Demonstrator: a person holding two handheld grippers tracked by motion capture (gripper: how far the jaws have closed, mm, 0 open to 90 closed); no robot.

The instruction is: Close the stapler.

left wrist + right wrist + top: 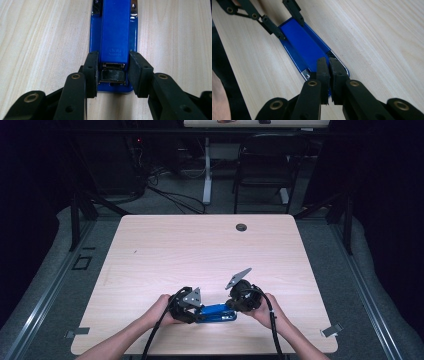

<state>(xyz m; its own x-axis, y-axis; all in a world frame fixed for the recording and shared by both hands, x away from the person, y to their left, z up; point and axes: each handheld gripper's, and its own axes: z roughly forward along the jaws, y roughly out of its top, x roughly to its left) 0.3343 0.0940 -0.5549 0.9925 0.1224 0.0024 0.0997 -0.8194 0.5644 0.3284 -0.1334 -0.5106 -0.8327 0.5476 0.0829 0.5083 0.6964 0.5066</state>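
A pale wood tabletop [210, 250] carries a blue stapler [216, 312], which lies flat near the front edge, between the person's two hands. A small dark round hole [241, 227] sits near the tabletop's far edge, and a black chair [265, 165] stands on the floor beyond it. The left gripper [112, 71] holds the stapler's hinge end, its jaws partly spread with one pad on each side of the blue top arm; the left pad touches it, and whether the right pad presses on it I cannot tell. The right gripper [329, 67] is at the stapler's opposite, metal-tipped end, jaws almost together above it, with only a thin slit between the pads and nothing held.
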